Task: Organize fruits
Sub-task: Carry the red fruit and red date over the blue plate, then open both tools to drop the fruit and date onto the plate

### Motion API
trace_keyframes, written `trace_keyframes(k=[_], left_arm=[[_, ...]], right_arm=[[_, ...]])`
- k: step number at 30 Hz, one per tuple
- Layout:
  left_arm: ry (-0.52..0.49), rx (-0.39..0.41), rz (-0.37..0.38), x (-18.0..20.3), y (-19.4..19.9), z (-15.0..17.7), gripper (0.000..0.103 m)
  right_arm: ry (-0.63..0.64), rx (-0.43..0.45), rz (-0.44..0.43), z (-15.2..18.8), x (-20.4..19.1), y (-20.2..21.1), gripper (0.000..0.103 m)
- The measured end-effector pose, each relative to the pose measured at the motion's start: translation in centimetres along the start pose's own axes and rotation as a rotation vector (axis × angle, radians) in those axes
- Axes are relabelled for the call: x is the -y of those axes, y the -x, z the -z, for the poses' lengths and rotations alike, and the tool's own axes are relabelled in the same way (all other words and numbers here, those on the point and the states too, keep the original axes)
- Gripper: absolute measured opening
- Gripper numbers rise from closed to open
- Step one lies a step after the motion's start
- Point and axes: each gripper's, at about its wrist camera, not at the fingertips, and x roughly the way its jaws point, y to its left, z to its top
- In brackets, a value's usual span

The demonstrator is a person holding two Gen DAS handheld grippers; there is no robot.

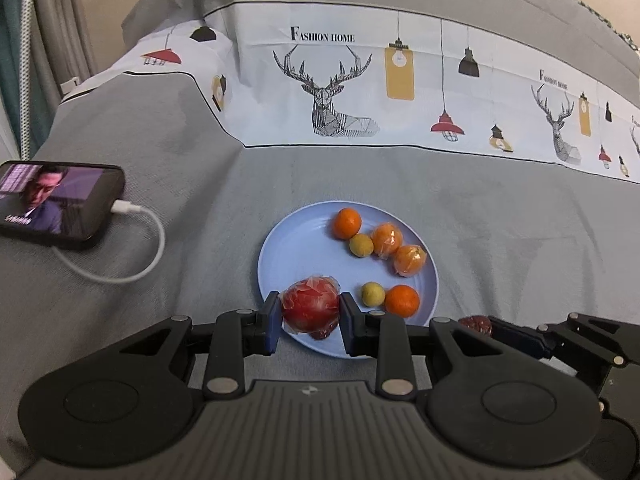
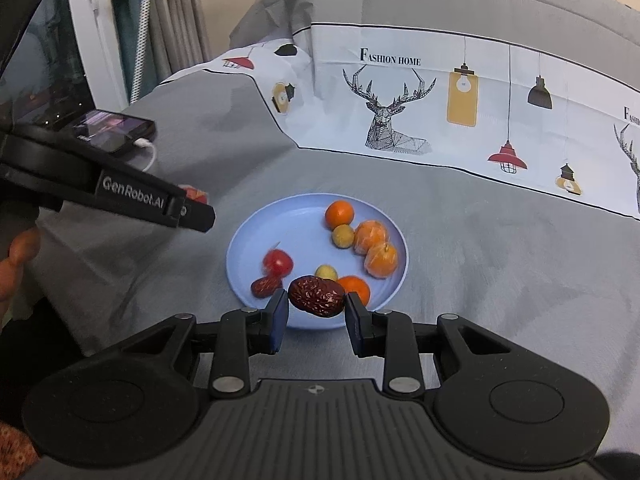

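Though wrapped, red fruit [image 1: 310, 306] between left tongs [image 1: 309, 316].

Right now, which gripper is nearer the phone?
Left. The left gripper is by the near-left edge of the plate, toward the phone; the right gripper sits farther right along the near rim.

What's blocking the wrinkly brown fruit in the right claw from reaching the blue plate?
Nothing visible. The right gripper holds the date over the near rim of the plate; bare plate lies below, between a second date and an orange.
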Motion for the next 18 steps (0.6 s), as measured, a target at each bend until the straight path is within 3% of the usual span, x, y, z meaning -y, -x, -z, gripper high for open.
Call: trace_keyframes(k=[18], left_arm=[[-0.025,-0.058,-0.012,-0.1,-7.8,-2.9,0.033]], right_arm=[[-0.021,-0.032,0.029,-2.0,2.4,-7.2,0.032]])
